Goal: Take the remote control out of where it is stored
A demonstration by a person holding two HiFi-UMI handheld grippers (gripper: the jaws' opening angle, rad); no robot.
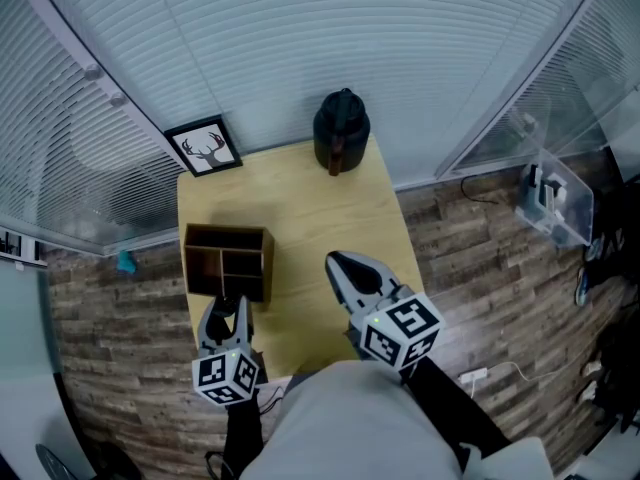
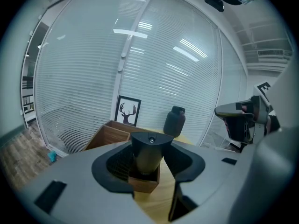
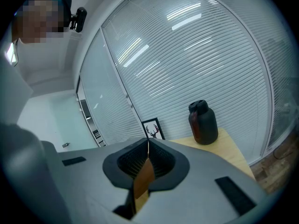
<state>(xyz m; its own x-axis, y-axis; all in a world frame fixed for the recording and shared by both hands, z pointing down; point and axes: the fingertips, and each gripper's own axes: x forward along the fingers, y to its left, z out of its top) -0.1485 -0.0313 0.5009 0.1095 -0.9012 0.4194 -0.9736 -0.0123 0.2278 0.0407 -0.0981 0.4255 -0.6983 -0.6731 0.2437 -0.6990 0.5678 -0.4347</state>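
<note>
The remote control (image 2: 148, 154) is a dark grey bar that stands on end, its lower end in the near compartment of a brown wooden organiser box (image 1: 228, 260). My left gripper (image 1: 228, 308) sits at the box's near edge. In the left gripper view its pads lie against both sides of the remote. From the head view the remote is mostly hidden between those jaws. My right gripper (image 1: 336, 263) hovers over the middle of the light wood table (image 1: 300, 198), jaws shut with nothing between them. It is apart from the box, to its right.
A black jug (image 1: 341, 130) stands at the table's far edge, and a framed deer picture (image 1: 204, 146) leans at the far left corner. White blinds close off the back. Wood-plank floor surrounds the small table, with a clear plastic bin (image 1: 553, 203) at the right.
</note>
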